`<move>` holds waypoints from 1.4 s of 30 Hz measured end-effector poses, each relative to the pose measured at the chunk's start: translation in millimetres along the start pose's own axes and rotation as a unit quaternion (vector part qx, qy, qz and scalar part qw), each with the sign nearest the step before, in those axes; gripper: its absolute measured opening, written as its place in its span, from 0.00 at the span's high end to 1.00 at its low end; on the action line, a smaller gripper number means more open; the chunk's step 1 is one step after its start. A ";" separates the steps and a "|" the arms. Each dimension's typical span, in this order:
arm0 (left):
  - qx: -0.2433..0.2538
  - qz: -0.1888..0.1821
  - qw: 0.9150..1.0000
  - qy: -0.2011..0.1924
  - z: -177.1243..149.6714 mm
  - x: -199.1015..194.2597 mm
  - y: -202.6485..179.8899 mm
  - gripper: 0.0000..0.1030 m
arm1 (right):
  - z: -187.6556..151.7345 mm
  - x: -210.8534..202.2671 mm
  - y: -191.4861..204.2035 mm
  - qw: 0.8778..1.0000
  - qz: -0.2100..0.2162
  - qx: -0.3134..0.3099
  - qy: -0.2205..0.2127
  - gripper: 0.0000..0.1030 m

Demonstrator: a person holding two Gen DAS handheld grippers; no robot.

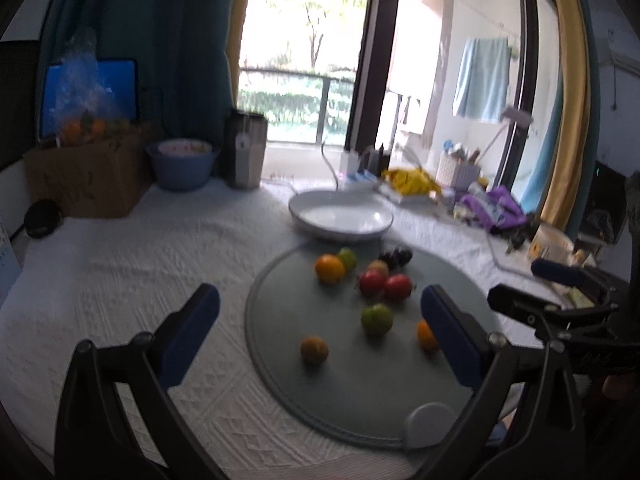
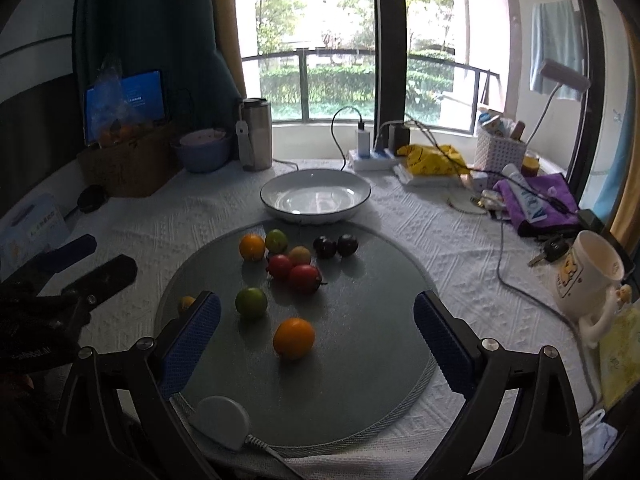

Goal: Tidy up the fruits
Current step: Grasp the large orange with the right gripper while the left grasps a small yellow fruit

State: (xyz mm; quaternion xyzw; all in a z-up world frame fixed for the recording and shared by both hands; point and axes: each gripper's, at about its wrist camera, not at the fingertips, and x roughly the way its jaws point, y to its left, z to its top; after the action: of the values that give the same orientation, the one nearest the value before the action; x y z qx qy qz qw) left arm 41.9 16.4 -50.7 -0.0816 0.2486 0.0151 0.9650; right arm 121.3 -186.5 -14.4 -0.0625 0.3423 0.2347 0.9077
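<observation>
We see the fruits scattered on the round grey mat [image 2: 360, 360]: an orange [image 2: 293, 338] nearest, a green one [image 2: 251, 301] behind it, two red ones [image 2: 294, 272], two dark plums [image 2: 335, 245] and more toward the far edge, with the white bowl [image 2: 315, 196] empty just beyond the mat on the table [image 2: 460, 248]. Our right gripper [image 2: 316, 336] and left gripper [image 1: 320, 332] both hover over the mat, jaws spread wide and holding nothing

Likely a home: curtains [image 2: 160, 40], a balcony towel [image 2: 554, 40], and a mug [image 2: 588, 276] on the cluttered desk [image 2: 440, 248].
</observation>
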 end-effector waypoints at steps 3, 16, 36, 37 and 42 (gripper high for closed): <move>0.005 0.001 1.000 0.029 -6.6 15.8 0.0 0.02 | -3.8 14.1 0.4 1.000 0.007 0.000 0.020 0.09; 0.021 -0.003 0.988 0.150 -36.8 81.4 -0.8 0.34 | -25.5 68.3 -3.0 0.994 0.041 0.005 0.097 0.26; 0.051 0.015 0.986 0.161 -34.3 87.7 -10.5 0.75 | -33.1 86.9 -4.1 0.989 0.084 -0.002 0.123 0.63; 0.050 0.015 0.986 0.158 -32.4 87.3 -10.7 0.75 | -32.3 86.1 -4.6 0.989 0.084 -0.003 0.121 0.63; 0.046 0.012 0.988 0.148 -22.3 85.7 -11.2 0.75 | -24.9 83.3 -8.8 0.991 0.079 -0.005 0.110 0.63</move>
State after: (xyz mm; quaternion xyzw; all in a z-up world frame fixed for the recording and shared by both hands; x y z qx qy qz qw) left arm 107.1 0.8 -109.6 -0.0355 0.3903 0.0029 0.9200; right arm 165.3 -169.2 -87.8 -0.0656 0.4430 0.2993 0.8425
